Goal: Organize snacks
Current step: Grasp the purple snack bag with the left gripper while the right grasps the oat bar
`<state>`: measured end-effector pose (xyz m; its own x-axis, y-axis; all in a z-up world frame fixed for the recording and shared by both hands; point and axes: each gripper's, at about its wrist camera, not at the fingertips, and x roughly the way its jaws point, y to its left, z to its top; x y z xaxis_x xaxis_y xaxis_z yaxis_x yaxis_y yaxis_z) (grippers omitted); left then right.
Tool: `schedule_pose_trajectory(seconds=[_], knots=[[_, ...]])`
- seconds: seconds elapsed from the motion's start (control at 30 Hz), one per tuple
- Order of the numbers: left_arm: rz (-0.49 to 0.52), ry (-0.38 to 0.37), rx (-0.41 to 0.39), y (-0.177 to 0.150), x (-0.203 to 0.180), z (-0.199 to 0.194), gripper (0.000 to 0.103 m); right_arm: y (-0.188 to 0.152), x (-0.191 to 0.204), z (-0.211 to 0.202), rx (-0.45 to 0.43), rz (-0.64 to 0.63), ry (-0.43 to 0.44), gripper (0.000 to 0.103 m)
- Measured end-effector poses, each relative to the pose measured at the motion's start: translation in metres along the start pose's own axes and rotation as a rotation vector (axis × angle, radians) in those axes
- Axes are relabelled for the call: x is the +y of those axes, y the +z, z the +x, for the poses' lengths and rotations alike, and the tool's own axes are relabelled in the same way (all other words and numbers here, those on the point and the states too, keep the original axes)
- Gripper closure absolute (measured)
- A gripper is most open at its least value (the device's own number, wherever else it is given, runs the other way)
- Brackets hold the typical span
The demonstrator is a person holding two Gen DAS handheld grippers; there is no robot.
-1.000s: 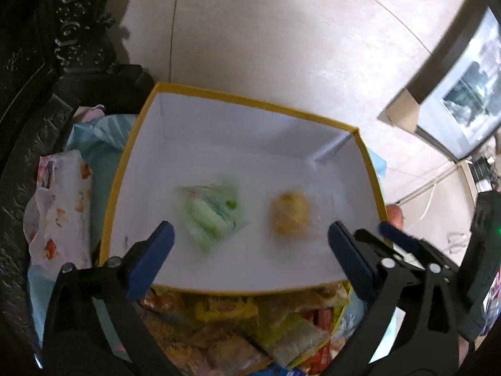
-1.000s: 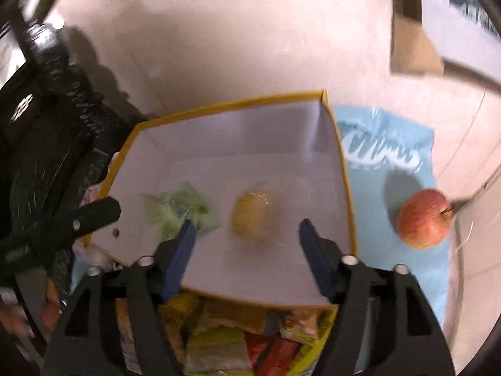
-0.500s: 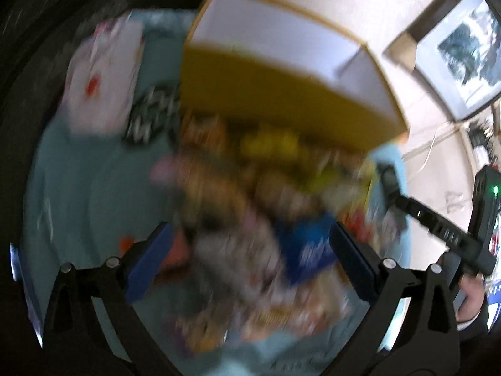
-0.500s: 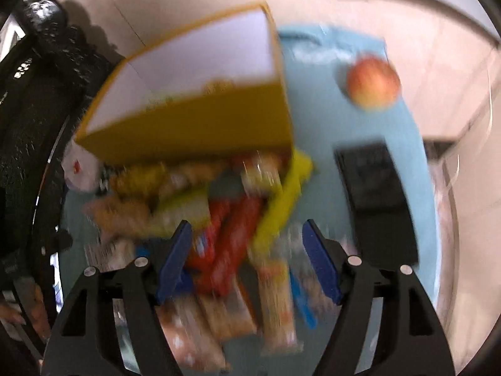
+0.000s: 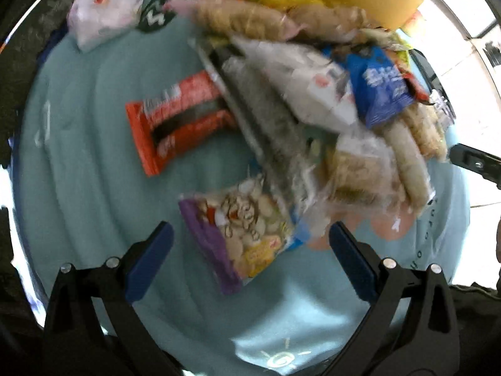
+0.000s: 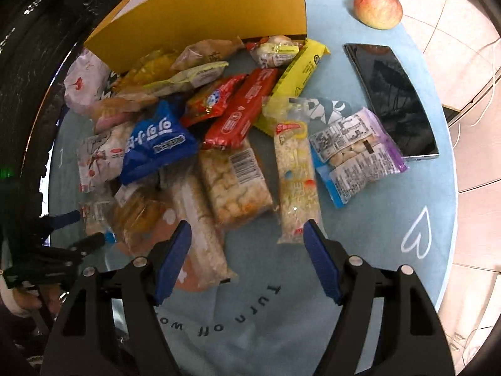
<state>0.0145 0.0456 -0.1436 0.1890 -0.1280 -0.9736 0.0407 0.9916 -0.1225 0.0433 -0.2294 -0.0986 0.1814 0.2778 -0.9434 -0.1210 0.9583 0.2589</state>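
On the light blue mat (image 6: 391,250), a pile of wrapped snacks lies just in front of the yellow box (image 6: 203,15), which stands at the far edge. The right gripper (image 6: 247,235) hangs over the near side of the pile with its jaws wide and nothing between the pads; a clear pack of pale puffed pieces (image 6: 233,185) and a long narrow pack (image 6: 296,181) lie just beyond its fingertips. A blue packet (image 6: 156,144) and a red bar (image 6: 242,109) rest farther in. To the right, a dark phone (image 6: 391,100) lies flat; an apple (image 6: 377,6) sits at the far right. The left gripper (image 5: 249,238) also stands wide and empty, above a purple-edged packet (image 5: 241,235). An orange wrapper (image 5: 181,116) lies to the left, apart from the pile.
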Motion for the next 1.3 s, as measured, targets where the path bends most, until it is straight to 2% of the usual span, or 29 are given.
schedule_pose_trajectory(seconds=[0.1,0.17,0.2,0.23,0.27,0.37,0.47,0.57,0.67,0.8,0.83,0.87,0.9,0.93,0.97,1.0,1.1,1.3], knots=[[-0.003,-0.001,-0.034,-0.003,0.003,0.007,0.002,-0.005,0.001,-0.006,-0.008,-0.005,-0.01,0.029],[0.049,0.022,-0.048,-0.005,-0.001,0.014,0.014,-0.009,0.0,-0.008,-0.006,-0.009,-0.014,0.029],[0.086,0.057,-0.07,-0.006,-0.005,0.015,0.018,-0.011,0.0,-0.008,0.001,-0.009,-0.02,0.029],[0.13,0.082,-0.091,-0.008,-0.012,0.014,0.03,-0.011,0.002,-0.006,0.003,-0.009,-0.022,0.029],[0.15,0.078,-0.102,-0.009,-0.016,0.013,0.047,-0.013,0.003,-0.007,0.006,-0.011,-0.023,0.029],[0.112,0.056,-0.101,-0.007,-0.013,0.002,0.068,-0.017,0.005,-0.006,0.016,-0.022,-0.022,0.029],[0.089,0.036,-0.126,-0.008,-0.008,-0.012,0.071,-0.021,0.011,-0.001,0.029,-0.045,-0.024,0.028],[0.018,-0.018,-0.124,-0.009,0.009,-0.019,0.071,-0.024,0.023,0.005,0.034,-0.099,-0.039,0.028],[-0.052,-0.084,-0.115,-0.016,0.022,-0.021,0.071,-0.027,0.047,0.017,0.036,-0.218,-0.054,0.028],[-0.115,-0.122,-0.085,-0.02,0.028,-0.007,0.071,-0.032,0.07,0.044,0.048,-0.354,-0.105,0.029],[-0.134,-0.134,-0.081,-0.022,0.031,-0.005,0.071,-0.032,0.071,0.051,0.059,-0.361,-0.107,0.033],[-0.145,-0.143,-0.08,-0.024,0.035,-0.005,0.071,-0.033,0.072,0.06,0.073,-0.372,-0.098,0.044],[-0.151,-0.152,-0.08,-0.024,0.037,-0.004,0.071,-0.034,0.076,0.06,0.042,-0.403,-0.11,0.055],[-0.154,-0.154,-0.08,-0.024,0.038,-0.003,0.071,-0.034,0.08,0.062,0.036,-0.436,-0.136,0.057],[-0.154,-0.154,-0.081,-0.026,0.038,-0.004,0.072,-0.034,0.083,0.062,0.039,-0.45,-0.137,0.064],[-0.153,-0.152,-0.08,-0.026,0.039,-0.004,0.072,-0.032,0.083,0.063,0.046,-0.445,-0.127,0.074],[-0.145,-0.155,-0.092,-0.027,0.032,-0.01,0.074,-0.029,0.08,0.061,0.069,-0.419,-0.08,0.074],[-0.094,-0.2,-0.148,-0.03,0.018,-0.046,0.074,-0.022,0.044,0.023,0.066,-0.278,0.105,0.074]])
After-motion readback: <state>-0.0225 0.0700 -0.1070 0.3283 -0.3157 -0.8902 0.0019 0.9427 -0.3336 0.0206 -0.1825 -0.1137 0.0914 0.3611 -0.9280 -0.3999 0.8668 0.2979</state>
